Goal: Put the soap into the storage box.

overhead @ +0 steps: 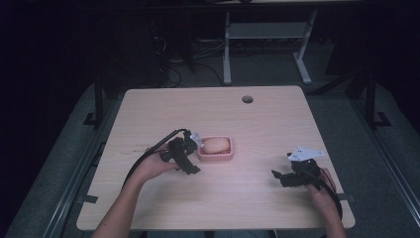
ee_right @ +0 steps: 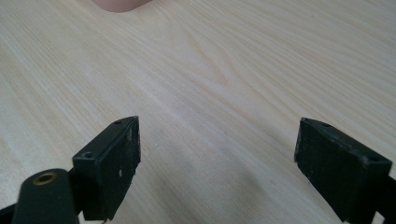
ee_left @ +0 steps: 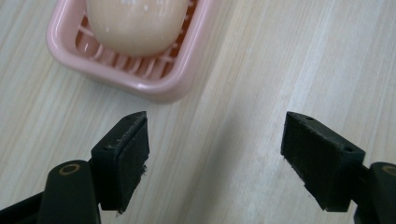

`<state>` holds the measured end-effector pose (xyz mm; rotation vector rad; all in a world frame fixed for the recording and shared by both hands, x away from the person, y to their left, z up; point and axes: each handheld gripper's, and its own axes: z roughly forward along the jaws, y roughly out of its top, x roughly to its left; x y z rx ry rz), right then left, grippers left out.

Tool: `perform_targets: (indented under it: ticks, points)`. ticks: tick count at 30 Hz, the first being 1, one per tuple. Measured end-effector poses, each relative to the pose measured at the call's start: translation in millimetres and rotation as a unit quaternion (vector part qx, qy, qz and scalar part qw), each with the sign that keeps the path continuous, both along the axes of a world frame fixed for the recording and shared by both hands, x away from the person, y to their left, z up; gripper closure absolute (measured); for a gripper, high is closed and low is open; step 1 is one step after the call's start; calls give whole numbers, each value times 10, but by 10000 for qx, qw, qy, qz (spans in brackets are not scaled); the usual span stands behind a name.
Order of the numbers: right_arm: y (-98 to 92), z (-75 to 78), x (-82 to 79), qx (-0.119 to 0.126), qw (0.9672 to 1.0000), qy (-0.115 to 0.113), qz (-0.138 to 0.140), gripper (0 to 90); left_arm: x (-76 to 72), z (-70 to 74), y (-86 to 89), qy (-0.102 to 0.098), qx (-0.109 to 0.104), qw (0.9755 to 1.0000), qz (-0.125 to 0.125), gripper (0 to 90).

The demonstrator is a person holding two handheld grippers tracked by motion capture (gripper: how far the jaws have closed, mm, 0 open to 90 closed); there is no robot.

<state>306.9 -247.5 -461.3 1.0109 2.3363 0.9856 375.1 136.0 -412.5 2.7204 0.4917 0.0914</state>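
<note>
A pink soap dish (overhead: 226, 156) sits near the middle of the wooden table and holds a pale oval bar of soap (overhead: 216, 144). My left gripper (overhead: 194, 157) is just left of the dish, open, with nothing between its jaws. In the left gripper view the dish (ee_left: 154, 84) and the soap (ee_left: 135, 23) lie a little ahead of the open gripper (ee_left: 217, 154), towards the upper left. My right gripper (overhead: 282, 166) rests open over bare wood at the front right. In the right gripper view the gripper (ee_right: 219, 163) is empty, and a corner of the dish (ee_right: 119, 4) peeks in at the top.
The table (overhead: 257, 198) has a round cable hole (overhead: 247, 99) near its far edge. Beyond it, on the dark floor, stand the white legs of another desk (overhead: 227, 54) and some cables. Bare wood lies between the two grippers.
</note>
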Motion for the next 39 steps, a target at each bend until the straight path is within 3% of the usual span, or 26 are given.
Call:
perform_targets:
  ticks: [27,39]
  points:
    - [56,-4,1,-188,9998,-42,-5,139,-250,5,260,-196,-207,9996,-42,234]
    - [61,-4,-1,-178,9998,-27,-35,139,-353,-39,370,-183,-284,9994,-19,234]
